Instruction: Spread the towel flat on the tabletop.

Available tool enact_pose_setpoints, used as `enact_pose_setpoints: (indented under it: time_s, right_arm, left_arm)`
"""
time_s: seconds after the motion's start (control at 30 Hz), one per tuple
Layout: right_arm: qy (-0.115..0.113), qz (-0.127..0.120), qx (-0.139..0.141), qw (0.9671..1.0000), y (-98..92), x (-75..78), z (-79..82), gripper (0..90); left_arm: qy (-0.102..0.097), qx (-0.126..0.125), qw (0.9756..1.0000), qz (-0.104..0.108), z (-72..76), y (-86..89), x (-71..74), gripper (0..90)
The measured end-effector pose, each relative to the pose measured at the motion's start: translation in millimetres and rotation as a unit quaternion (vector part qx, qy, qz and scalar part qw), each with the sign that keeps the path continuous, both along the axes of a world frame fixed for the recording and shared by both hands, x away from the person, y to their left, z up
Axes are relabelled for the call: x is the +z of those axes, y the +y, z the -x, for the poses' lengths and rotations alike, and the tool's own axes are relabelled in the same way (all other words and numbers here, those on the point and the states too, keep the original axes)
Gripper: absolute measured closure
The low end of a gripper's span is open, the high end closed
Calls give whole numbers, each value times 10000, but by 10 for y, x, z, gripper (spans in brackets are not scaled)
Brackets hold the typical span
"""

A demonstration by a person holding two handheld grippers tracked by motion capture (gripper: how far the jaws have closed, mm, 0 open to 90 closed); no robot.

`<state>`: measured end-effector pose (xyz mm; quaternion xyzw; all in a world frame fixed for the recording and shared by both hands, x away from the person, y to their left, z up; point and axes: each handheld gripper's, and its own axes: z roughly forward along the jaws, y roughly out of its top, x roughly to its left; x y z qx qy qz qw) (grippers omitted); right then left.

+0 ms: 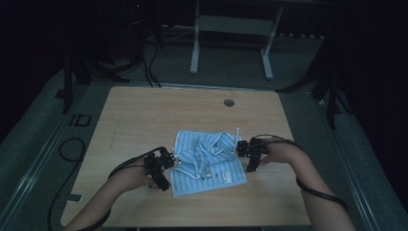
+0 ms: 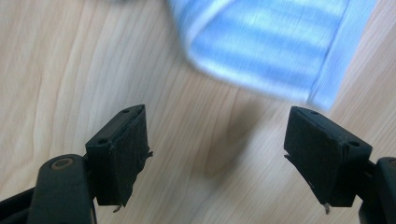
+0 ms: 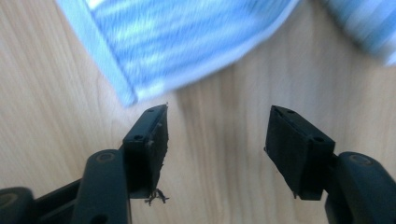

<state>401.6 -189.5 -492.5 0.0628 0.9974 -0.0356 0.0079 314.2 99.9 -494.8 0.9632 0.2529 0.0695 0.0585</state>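
A blue and white striped garment (image 1: pixel 207 161) lies crumpled near the middle of the wooden table (image 1: pixel 144 115). My left gripper (image 1: pixel 163 168) sits at the cloth's left edge, held by a hand. In the left gripper view the left gripper (image 2: pixel 217 149) is open over bare wood, with a corner of the striped cloth (image 2: pixel 271 46) just beyond its tips. My right gripper (image 1: pixel 250 154) is at the cloth's right edge. In the right gripper view the right gripper (image 3: pixel 217 140) is open too, and a hemmed corner of the cloth (image 3: pixel 177 42) lies just ahead of its left jaw.
A round cable hole (image 1: pixel 229 102) is in the table near its far edge. A white desk frame (image 1: pixel 231 33) stands on the floor beyond. Black cables (image 1: pixel 72 149) trail on the floor at the left. Dark stands (image 1: pixel 332 91) flank the table.
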Motion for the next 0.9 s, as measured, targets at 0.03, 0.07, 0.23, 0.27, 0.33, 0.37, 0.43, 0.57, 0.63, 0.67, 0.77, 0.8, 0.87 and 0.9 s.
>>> enact_pose_setpoints:
  time_s: [0.03, 0.07, 0.23, 0.27, 0.33, 0.37, 0.43, 0.57, 0.63, 0.67, 0.77, 0.8, 0.87, 0.9]
  right_arm:
    - [-14, -150, 50, 9999, 91, 14, -64, 407]
    - [-17, -211, 52, 9998, 114, 15, -90, 411]
    - [-78, -381, 40, 9992, 237, 20, -188, 429]
    - [-96, -389, 54, 9992, 268, 18, -201, 429]
    - [-123, -373, 92, 9992, 332, 22, -218, 435]
    - [-150, -386, 139, 9990, 374, 29, -227, 436]
    - [-131, -404, 149, 9990, 406, 37, -231, 437]
    - [-216, -437, 276, 9984, 548, 48, -253, 470]
    - [-272, -437, 298, 9982, 583, 47, -270, 476]
    - [-284, -451, 275, 9982, 600, 49, -280, 489]
    - [-295, -511, 264, 9979, 648, 54, -321, 524]
    - [-264, -531, 236, 9980, 663, 53, -334, 529]
    - [-254, -596, 249, 9976, 695, 42, -355, 564]
    - [-227, -601, 237, 9977, 709, 35, -361, 577]
  left_arm:
    - [-11, -57, 10000, -59, -14, -115, -8, 238]
    - [-5, -76, 10000, -49, -18, -153, -13, 238]
    - [70, -254, 9996, -31, -28, -385, -46, 276]
    - [98, -275, 9996, 8, -31, -426, -50, 276]
    - [78, -314, 9995, 58, -32, -517, -58, 276]
    - [67, -320, 9994, 101, -31, -558, -64, 277]
    - [57, -360, 9993, 94, -34, -587, -64, 277]
    - [-92, -456, 9988, 148, -62, -775, -63, 312]
    - [-159, -410, 9989, 160, -89, -823, -61, 321]
    - [-202, -364, 9990, 179, -115, -853, -60, 331]
    - [-232, -280, 9991, 240, -183, -916, -55, 399]
    - [-232, -269, 9991, 243, -201, -938, -62, 417]
    - [-208, -275, 9991, 237, -229, -975, -75, 452]
    - [-187, -236, 9993, 230, -245, -996, -91, 472]
